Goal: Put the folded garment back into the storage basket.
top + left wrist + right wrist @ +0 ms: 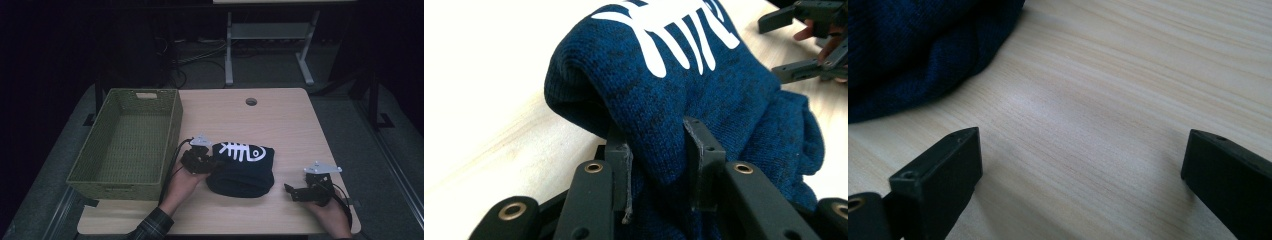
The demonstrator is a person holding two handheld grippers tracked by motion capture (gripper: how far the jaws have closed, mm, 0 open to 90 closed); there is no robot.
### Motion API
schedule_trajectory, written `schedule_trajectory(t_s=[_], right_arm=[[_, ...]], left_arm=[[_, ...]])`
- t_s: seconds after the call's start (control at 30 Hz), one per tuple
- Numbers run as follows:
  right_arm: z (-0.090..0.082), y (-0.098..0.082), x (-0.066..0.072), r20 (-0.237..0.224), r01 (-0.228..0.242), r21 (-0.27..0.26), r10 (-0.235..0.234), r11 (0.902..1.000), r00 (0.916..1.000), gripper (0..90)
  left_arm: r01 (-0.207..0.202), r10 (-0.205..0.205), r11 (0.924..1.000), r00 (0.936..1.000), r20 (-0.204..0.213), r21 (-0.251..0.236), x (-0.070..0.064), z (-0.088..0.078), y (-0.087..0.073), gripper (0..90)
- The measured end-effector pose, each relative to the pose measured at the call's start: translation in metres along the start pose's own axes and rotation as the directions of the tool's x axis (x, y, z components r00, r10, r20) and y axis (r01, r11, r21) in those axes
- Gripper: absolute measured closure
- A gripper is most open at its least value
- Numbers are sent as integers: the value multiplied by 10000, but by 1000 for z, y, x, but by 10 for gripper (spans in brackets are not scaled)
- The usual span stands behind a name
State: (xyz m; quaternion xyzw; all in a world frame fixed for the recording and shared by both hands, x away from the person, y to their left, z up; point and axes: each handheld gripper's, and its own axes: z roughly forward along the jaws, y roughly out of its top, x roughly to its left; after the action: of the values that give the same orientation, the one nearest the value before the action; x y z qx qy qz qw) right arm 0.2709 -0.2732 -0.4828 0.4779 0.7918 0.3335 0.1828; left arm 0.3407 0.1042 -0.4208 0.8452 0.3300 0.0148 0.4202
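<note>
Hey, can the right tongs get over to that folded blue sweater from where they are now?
Probably yes. The right tongs sit open on the table just beside the folded blue sweater, with bare wood between them. The left tongs grip its far side, so the near side is free.

1. A light wooden table (280, 112) carries everything.
2. A green woven basket (172, 125) stands on its left part.
3. A folded dark blue sweater (245, 172) lies just right of the basket.
</note>
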Motion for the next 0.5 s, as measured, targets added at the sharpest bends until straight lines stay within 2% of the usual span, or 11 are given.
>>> schedule_trajectory(t_s=[0.07, 0.33, 0.5], right_arm=[[0, 0, 0, 10, 18, 1, -18, 10000, 10000, 26], [0, 0, 0, 19, 14, -6, -14, 10000, 10000, 26], [0, 0, 0, 19, 1, 2, -1, 10000, 10000, 25]], left_arm=[[155, -151, 9998, 9995, 265, -141, 0, -3, 2, 684], [-157, 171, 9991, 9992, 354, -387, -3, -17, 17, 687], [-436, 457, 9980, 9979, 449, -454, -2, -24, 32, 690]])
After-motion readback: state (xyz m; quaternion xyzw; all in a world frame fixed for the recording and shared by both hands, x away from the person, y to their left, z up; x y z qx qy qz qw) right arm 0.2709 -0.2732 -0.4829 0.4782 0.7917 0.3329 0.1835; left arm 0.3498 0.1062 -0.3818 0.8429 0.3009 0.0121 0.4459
